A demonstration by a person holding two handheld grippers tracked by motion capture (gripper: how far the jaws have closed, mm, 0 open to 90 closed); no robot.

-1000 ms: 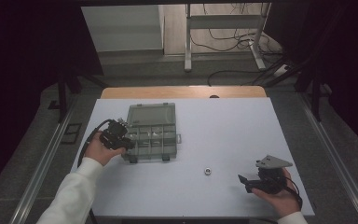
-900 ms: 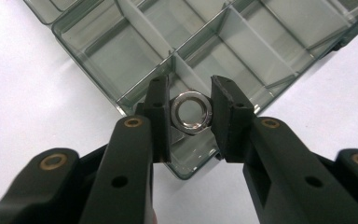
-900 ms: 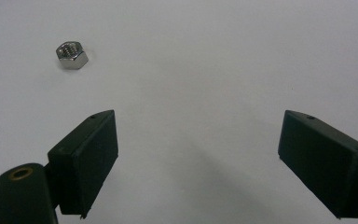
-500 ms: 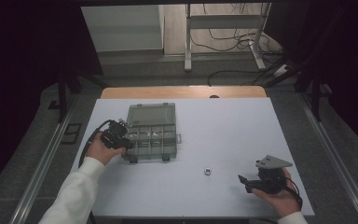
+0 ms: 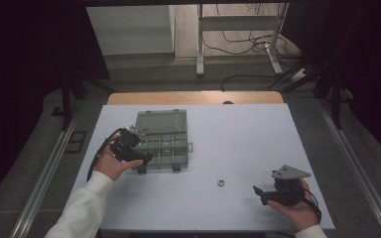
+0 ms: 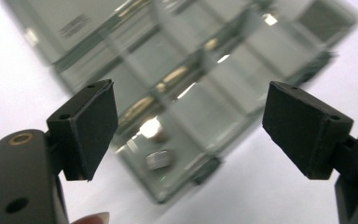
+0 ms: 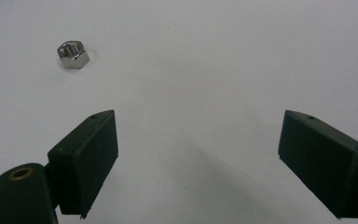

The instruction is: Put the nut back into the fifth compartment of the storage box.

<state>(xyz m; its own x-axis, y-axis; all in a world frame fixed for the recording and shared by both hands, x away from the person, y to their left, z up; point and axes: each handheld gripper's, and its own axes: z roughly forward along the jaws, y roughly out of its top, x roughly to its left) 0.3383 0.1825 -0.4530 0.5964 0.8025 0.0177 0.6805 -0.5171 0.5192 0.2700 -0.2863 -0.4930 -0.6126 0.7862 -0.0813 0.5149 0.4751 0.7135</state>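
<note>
Both claws stand released, jaws spread wide with nothing between them. Her left claw (image 5: 140,157) hovers at the front left corner of the clear compartment box (image 5: 161,141), which lies left of the table's middle with its lid folded back toward the far edge. Over the past second hardly anything has moved: the left claw has kept its place at the box, the right claw (image 5: 261,191) has stayed low near the front right corner of the table (image 5: 258,129), and the nut (image 5: 220,181) lies where it lay. So I judge this a pause between steps, with no object yet taken up.

From the left gripper view, the box shows divided cells, and a small metal piece (image 6: 159,159) sits in a cell near the corner; other glints are too blurred to name. In the right gripper view the nut rests on bare table, ahead and to the left of the open jaws, well apart from them.
</note>
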